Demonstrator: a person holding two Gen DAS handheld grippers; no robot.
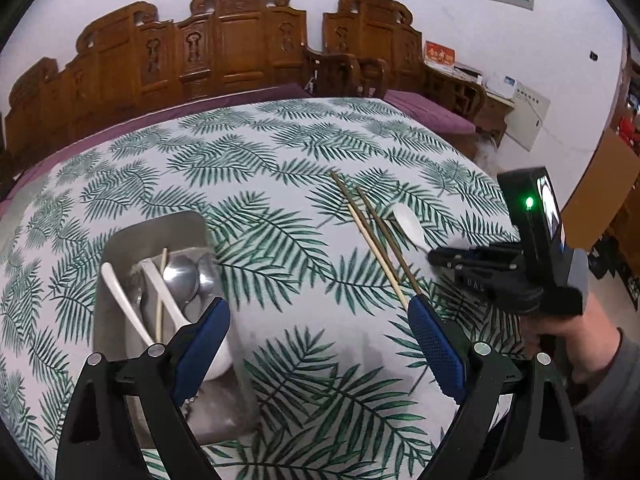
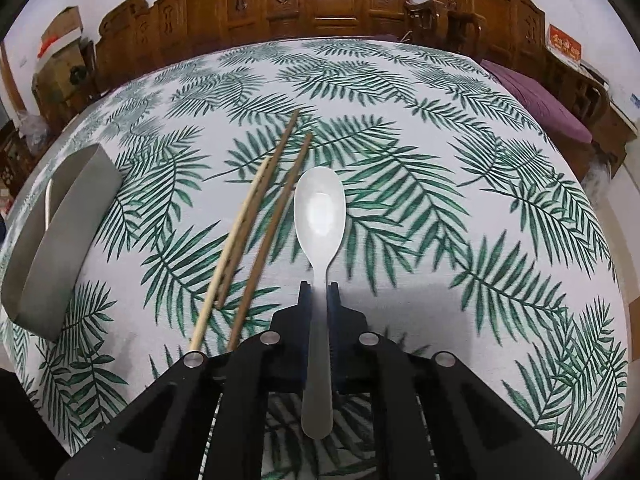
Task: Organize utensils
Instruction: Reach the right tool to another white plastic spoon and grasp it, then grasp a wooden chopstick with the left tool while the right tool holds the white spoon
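Note:
My right gripper (image 2: 319, 290) is shut on the handle of a metal spoon (image 2: 319, 208), bowl pointing away, over the leaf-print tablecloth; the spoon also shows in the left wrist view (image 1: 408, 222). Three chopsticks (image 2: 256, 224) lie just left of the spoon, seen too in the left wrist view (image 1: 376, 240). A grey utensil tray (image 1: 116, 248) at the left holds white spoons (image 1: 160, 292), a metal spoon (image 1: 182, 276) and a chopstick. My left gripper (image 1: 318, 314) is open and empty, between the tray and the chopsticks. The right gripper (image 1: 436, 258) shows at the right of the left wrist view.
The tray shows at the left edge of the right wrist view (image 2: 52, 240). The round table (image 1: 280, 152) has a wooden bench (image 1: 224, 40) with purple cushions behind it. Cardboard boxes (image 2: 60, 52) stand at the far left.

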